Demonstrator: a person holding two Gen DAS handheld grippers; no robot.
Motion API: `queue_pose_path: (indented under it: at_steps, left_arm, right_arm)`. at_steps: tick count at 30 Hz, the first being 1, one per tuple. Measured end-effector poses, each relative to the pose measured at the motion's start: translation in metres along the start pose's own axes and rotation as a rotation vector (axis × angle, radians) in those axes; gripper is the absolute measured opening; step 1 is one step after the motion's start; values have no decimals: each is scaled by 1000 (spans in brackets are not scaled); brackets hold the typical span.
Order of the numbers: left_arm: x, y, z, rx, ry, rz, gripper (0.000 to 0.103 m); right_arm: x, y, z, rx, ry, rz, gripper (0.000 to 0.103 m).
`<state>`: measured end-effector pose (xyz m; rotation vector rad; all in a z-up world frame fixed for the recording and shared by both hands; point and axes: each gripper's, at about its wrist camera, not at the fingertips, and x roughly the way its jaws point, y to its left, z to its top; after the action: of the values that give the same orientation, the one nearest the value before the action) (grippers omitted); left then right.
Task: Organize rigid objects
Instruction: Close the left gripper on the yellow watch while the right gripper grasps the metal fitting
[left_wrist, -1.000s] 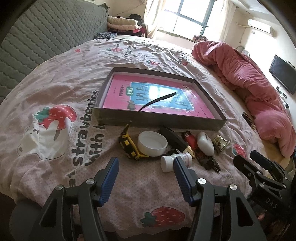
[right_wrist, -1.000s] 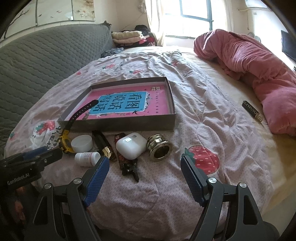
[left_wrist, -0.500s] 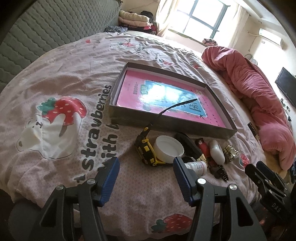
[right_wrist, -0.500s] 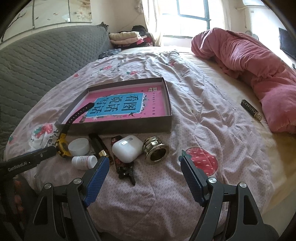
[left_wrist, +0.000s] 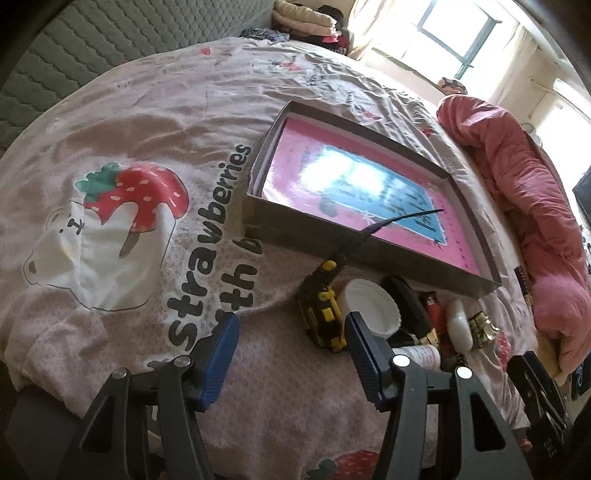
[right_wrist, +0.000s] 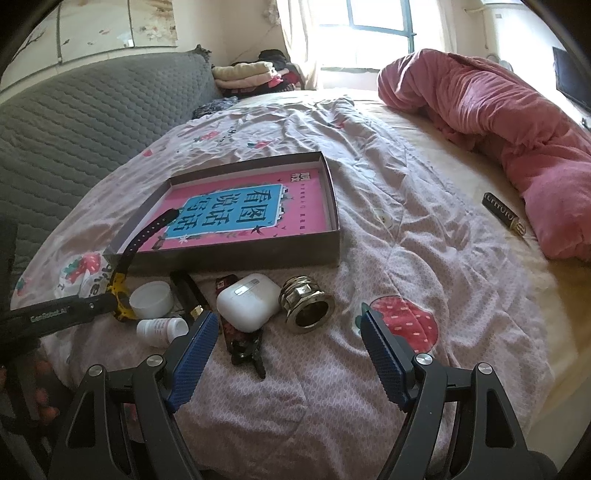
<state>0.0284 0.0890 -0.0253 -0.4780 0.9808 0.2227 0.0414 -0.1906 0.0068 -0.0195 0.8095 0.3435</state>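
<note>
On the strawberry-print bedspread (right_wrist: 369, 229), the small rigid items, among them a white earbud case (right_wrist: 248, 301) and brass fitting (right_wrist: 306, 306), lie clustered just before the shallow box (right_wrist: 236, 254), presumably their destination, while left gripper (left_wrist: 290, 354) and right gripper (right_wrist: 284, 350) hover spread and empty.

Daylight pours from a blown-out white window (right_wrist: 365, 33) at the far end of the room. A bright glare washes out the glossy pink and blue book cover (left_wrist: 354, 181) in the left wrist view. Both fisheye views bend strongly, with dark rounded corners. The left view is slightly soft and tilted; shadows are mild.
</note>
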Motion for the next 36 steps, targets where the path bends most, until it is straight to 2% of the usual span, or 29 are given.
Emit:
queue_pose_path:
  at_steps: [4, 9, 11, 15, 27, 36]
  left_arm:
    - [6, -6, 1, 12, 10, 7, 52]
    - [14, -15, 2, 31, 31, -19, 28]
    - [16, -19, 1, 45, 32, -24, 23]
    - [19, -18, 2, 39, 24, -25, 22]
    - [27, -4, 6, 16, 5, -66, 19]
    - [30, -9, 9, 51, -43, -28, 19]
  right_arm:
    - [3, -4, 2, 14, 2, -7, 80]
    - [8, -7, 4, 2, 5, -34, 80]
    - [11, -8, 5, -2, 13, -40, 80]
    - [20, -10, 6, -30, 36, -77, 80]
    - [58, -17, 8, -135, 111, -89, 80]
    - [75, -10, 10, -223, 117, -113, 78]
